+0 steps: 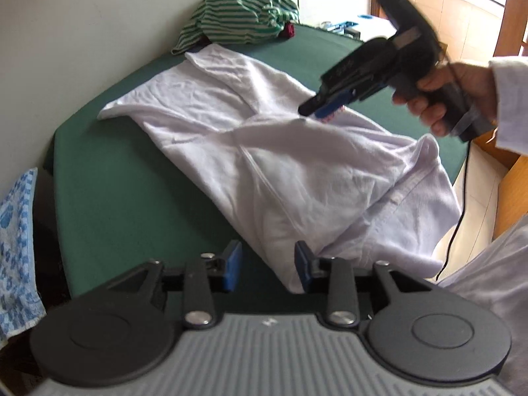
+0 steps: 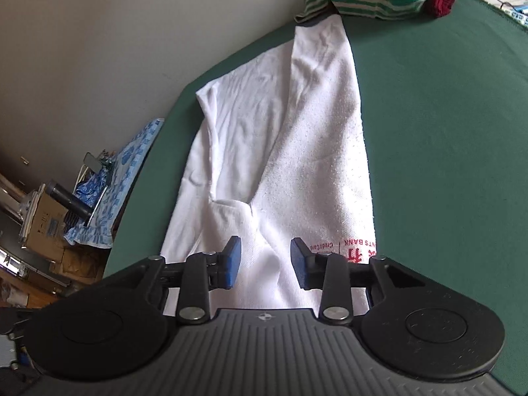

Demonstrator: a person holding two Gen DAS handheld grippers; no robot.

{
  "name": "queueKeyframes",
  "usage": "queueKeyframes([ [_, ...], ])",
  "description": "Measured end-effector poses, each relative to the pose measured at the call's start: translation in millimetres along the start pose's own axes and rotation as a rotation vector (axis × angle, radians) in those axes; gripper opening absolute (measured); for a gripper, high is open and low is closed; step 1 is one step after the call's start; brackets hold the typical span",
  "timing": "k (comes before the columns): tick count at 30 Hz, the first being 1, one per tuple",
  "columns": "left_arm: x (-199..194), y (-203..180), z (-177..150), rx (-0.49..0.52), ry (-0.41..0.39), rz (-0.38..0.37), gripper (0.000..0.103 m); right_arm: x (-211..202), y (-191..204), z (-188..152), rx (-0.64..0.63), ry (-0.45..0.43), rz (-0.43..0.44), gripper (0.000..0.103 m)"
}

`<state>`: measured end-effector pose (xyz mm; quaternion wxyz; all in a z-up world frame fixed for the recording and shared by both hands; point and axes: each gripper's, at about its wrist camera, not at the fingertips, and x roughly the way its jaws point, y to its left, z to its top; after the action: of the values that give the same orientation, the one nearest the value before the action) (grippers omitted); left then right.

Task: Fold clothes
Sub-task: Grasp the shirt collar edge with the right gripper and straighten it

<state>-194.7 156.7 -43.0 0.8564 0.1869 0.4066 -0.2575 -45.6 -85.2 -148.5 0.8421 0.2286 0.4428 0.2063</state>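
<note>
A white shirt (image 1: 297, 171) lies crumpled and partly folded over itself across the green table (image 1: 132, 181). My left gripper (image 1: 267, 267) hovers open over the shirt's near end; its right blue pad sits beside the cloth edge and nothing is pinched. A hand (image 1: 429, 99) holds my right gripper (image 1: 321, 110) above the shirt's far side. In the right wrist view that gripper (image 2: 265, 262) stands open just over the white shirt (image 2: 280, 148), beside red printed lettering (image 2: 359, 247), with cloth below the jaws but not gripped.
A green-striped garment (image 1: 237, 16) is heaped at the table's far end with a dark red item (image 1: 289, 29) beside it. A blue patterned cloth (image 1: 16, 247) hangs off to the left. A black cable (image 1: 462, 204) dangles past the table's right edge. A wall runs along the left.
</note>
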Motion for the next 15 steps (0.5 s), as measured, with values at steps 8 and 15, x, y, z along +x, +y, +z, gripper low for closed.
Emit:
queueKeyframes([
  [8,34.2,-3.5,18.8,-0.096,-0.028,-0.069,0.049,-24.8,21.1,5.2,-0.086,-0.1,0.041,0.003],
  [15,82.6,-24.2,2.0,-0.045,0.076,-0.102,0.049,-39.0,22.1,-7.3,-0.162,-0.127,-0.079,0.012],
])
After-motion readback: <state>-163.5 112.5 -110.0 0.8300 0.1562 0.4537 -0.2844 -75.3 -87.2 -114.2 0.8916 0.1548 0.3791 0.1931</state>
